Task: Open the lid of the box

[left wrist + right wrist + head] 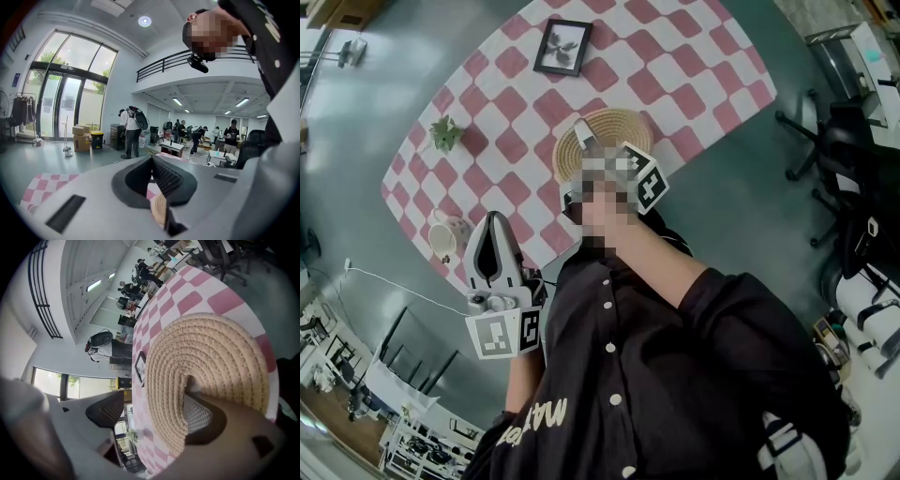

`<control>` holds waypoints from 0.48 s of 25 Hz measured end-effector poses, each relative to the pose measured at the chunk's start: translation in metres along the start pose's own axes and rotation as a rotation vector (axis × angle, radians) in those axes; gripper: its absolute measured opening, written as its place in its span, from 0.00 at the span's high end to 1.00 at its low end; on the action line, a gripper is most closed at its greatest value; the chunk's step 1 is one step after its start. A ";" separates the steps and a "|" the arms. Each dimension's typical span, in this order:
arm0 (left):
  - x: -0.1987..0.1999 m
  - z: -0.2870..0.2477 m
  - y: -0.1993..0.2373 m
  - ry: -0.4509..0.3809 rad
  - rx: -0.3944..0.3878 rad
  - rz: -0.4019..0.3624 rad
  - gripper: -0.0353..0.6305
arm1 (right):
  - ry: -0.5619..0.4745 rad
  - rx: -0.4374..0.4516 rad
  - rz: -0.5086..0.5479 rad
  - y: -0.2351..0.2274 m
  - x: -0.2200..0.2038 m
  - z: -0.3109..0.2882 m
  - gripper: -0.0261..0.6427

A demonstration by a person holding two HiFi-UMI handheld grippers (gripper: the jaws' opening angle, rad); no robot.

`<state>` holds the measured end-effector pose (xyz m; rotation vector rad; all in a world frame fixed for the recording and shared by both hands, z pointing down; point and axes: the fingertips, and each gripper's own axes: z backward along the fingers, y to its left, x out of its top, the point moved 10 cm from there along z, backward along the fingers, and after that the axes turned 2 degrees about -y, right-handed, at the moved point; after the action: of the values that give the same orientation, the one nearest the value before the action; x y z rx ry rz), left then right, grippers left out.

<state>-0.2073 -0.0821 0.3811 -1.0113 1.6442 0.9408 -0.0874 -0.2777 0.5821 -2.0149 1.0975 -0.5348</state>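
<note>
Woven lid (211, 357) | right gripper (152, 401) tilted down, jaws apart astride rim | left gripper (153, 158) near level, jaws together

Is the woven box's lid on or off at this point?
On: the woven lid lies flat with no gap or interior showing. The right gripper has open jaws straddling its rim.

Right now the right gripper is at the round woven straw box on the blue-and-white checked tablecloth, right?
Not blue: the head view shows a pink-and-white checked tablecloth. The rest holds: the right gripper is at the round woven straw box, jaws apart.
</note>
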 end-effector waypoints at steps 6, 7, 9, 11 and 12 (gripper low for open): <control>0.001 -0.003 0.000 -0.004 -0.001 0.008 0.93 | 0.023 -0.117 0.017 -0.014 0.002 -0.001 0.69; 0.000 -0.004 -0.001 -0.005 -0.003 0.009 0.93 | 0.030 -0.128 0.016 -0.017 0.003 0.001 0.72; 0.001 -0.005 -0.003 -0.005 -0.008 0.011 0.93 | 0.039 -0.117 0.012 -0.019 0.004 0.003 0.74; 0.001 -0.006 -0.004 -0.006 -0.013 0.011 0.93 | 0.040 -0.101 0.013 -0.019 0.004 0.005 0.75; 0.002 -0.006 -0.004 -0.008 -0.015 0.011 0.93 | 0.039 -0.098 0.016 -0.018 0.004 0.006 0.75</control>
<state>-0.2058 -0.0892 0.3805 -1.0085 1.6399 0.9638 -0.0718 -0.2726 0.5930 -2.0861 1.1821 -0.5230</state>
